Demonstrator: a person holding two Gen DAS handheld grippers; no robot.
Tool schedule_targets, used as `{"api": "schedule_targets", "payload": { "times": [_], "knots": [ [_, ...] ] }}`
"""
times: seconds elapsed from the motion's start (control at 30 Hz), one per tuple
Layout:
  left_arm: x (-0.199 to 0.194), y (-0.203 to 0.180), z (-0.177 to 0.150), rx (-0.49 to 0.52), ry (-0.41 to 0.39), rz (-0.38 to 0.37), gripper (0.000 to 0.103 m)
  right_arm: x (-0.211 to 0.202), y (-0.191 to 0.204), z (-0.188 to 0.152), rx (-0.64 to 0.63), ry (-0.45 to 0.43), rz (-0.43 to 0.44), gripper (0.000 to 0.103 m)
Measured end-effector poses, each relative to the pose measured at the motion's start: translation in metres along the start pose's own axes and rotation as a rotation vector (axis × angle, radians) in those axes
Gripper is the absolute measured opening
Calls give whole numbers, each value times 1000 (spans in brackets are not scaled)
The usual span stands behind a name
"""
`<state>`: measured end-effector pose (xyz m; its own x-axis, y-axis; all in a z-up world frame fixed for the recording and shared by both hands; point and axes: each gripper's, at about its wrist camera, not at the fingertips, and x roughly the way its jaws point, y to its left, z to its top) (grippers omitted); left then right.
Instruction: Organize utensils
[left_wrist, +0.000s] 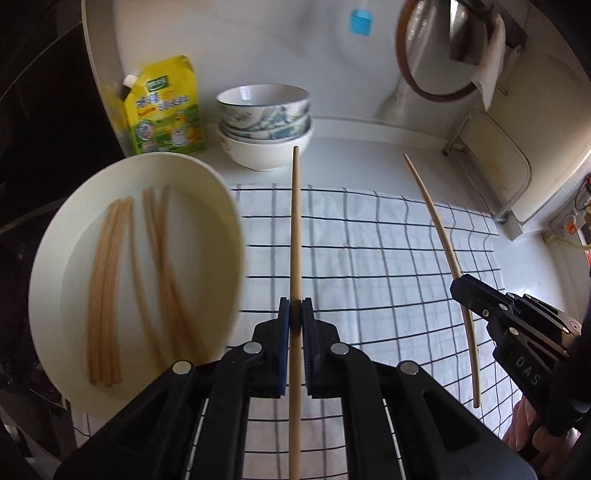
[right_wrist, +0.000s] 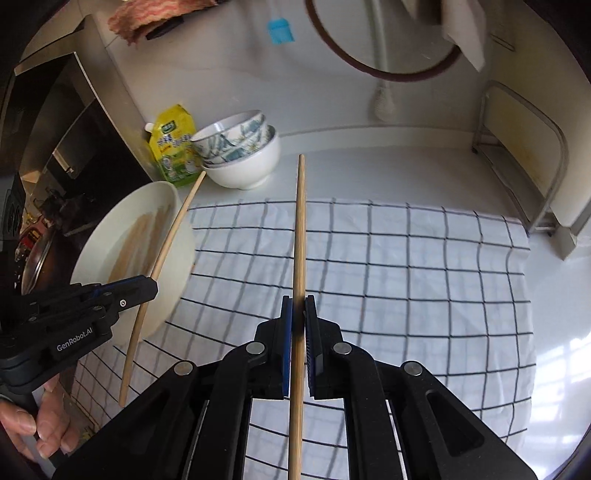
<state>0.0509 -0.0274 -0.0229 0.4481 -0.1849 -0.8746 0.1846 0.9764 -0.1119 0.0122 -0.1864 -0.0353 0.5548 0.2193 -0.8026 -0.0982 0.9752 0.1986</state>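
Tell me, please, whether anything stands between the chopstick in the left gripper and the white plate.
Nothing visible does. The left gripper holds its chopstick right beside the white plate, with only the checked cloth below.

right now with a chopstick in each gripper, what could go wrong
1. Each chopstick is pinched at one narrow spot by the shut jaws, so either could swivel or slip out.
2. The long ends stick far forward and could knock the stacked bowls.
3. The plate is near the counter edge; a bump might tip it.
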Motion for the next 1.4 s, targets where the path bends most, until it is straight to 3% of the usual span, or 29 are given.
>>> {"api": "schedule_targets", "payload": {
  "times": [0.27, 0.53, 0.87, 1.07, 1.17, 1.27, 1.4],
  "knots": [
    [-17, 115, 7, -125, -17, 124, 7, 40, 101, 45, -107, 26, 123, 7],
    [-10, 174, 14, -169, -20, 157, 7, 84, 175, 64, -174, 82, 164, 6],
    [23, 197, 17, -180, 38, 121, 8, 129, 194, 64, -174, 173, 116, 6],
    [27, 199, 19, -186, 44, 98, 8, 132, 191, 61, -167, 186, 97, 7],
    [24, 200, 18, -191, 36, 106, 23, 127, 189, 61, -162, 172, 86, 11],
    [16, 204, 17, -206, 16, 120, 48, 120, 188, 60, -160, 157, 74, 13],
    [5, 208, 13, -212, 5, 133, 48, 110, 187, 58, -158, 137, 67, 19]
  ]
}}
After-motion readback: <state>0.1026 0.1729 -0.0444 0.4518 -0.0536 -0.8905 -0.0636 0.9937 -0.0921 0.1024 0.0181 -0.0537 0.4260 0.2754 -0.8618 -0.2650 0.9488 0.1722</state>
